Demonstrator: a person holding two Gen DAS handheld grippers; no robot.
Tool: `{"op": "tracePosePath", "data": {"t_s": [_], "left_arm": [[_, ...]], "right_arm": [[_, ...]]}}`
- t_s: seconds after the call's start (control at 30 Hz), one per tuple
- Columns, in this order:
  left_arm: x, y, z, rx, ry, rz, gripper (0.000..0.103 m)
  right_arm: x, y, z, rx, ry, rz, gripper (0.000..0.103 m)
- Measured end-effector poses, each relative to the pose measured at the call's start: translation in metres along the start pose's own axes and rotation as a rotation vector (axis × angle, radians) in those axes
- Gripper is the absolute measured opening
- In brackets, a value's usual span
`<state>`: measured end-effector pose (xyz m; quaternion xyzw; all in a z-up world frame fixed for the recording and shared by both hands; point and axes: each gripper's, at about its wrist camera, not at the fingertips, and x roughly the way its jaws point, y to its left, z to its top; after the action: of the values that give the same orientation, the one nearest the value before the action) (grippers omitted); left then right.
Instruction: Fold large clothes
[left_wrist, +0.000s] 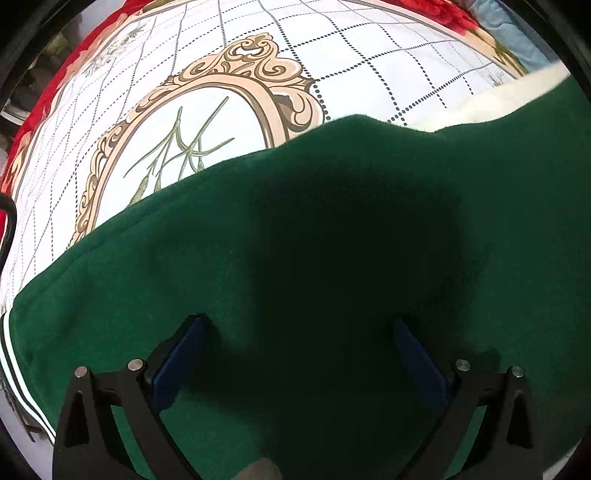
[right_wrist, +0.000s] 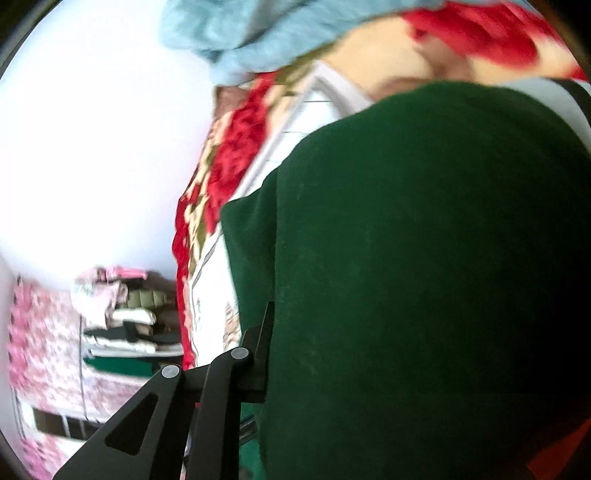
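Observation:
A large dark green garment with a white-striped hem at the left lies on a bedsheet with a checked pattern and an ornate beige frame print. My left gripper is open just above the green cloth, its blue pads wide apart and empty. In the right wrist view the same green garment hangs in front of the camera and covers most of the right gripper. Only its left finger shows, pressed against the cloth edge.
The sheet has a red floral border. A light blue cloth lies at the bed's far corner. Beside the bed stand a stack of folded clothes and a pink floral surface. A white fleecy lining shows behind the green garment.

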<state>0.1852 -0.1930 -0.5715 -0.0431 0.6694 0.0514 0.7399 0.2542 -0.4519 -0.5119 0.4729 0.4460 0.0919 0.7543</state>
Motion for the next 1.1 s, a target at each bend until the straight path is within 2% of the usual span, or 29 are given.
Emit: {"op": "tracePosePath", "data": {"t_s": [0.03,0.17,0.23,0.4,0.5,0.6,0.67,0.77,0.8,0.83,0.87,0.9,1.0,1.1], "left_arm": [[0.003,0.001,0.016,0.001,-0.002,-0.002,0.103],[-0.011,0.004,0.015,-0.042,-0.021,-0.034,0.103],[-0.036,0.029,0.006,-0.118,-0.055,-0.075,0.103],[-0.115,0.133,-0.043,-0.331,-0.157,-0.066,0.103],[-0.154,0.208,-0.094,-0.447,-0.187,0.000,0.103],[-0.171,0.274,-0.145,-0.545,-0.186,0.066,0.103],[-0.179,0.314,-0.182,-0.619,-0.174,0.112,0.103],[-0.180,0.347,-0.224,-0.701,-0.154,0.164,0.103],[-0.178,0.359,-0.237,-0.728,-0.140,0.176,0.103],[-0.177,0.365,-0.249,-0.751,-0.130,0.179,0.103],[-0.178,0.369,-0.257,-0.771,-0.126,0.179,0.103],[-0.181,0.376,-0.267,-0.787,-0.124,0.176,0.103],[-0.195,0.381,-0.269,-0.814,-0.141,0.136,0.103],[-0.211,0.377,-0.252,-0.805,-0.188,0.082,0.103]], "right_arm": [[0.000,0.019,-0.003,-0.038,0.007,-0.001,0.017],[0.002,0.086,-0.023,-0.206,0.034,-0.025,0.017],[0.003,0.121,-0.040,-0.307,0.041,-0.044,0.017],[0.023,0.195,-0.092,-0.537,0.093,-0.084,0.017],[0.045,0.237,-0.145,-0.707,0.149,-0.093,0.017],[0.081,0.263,-0.210,-0.876,0.237,-0.095,0.017],[0.108,0.267,-0.266,-0.981,0.320,-0.101,0.017],[0.147,0.251,-0.341,-1.085,0.459,-0.151,0.018],[0.165,0.240,-0.372,-1.139,0.532,-0.193,0.022],[0.180,0.227,-0.397,-1.161,0.612,-0.231,0.033],[0.186,0.218,-0.411,-1.176,0.659,-0.247,0.041],[0.190,0.210,-0.426,-1.197,0.700,-0.264,0.053],[0.174,0.209,-0.439,-1.246,0.751,-0.256,0.083],[0.148,0.208,-0.418,-1.159,0.841,-0.221,0.083]]}}
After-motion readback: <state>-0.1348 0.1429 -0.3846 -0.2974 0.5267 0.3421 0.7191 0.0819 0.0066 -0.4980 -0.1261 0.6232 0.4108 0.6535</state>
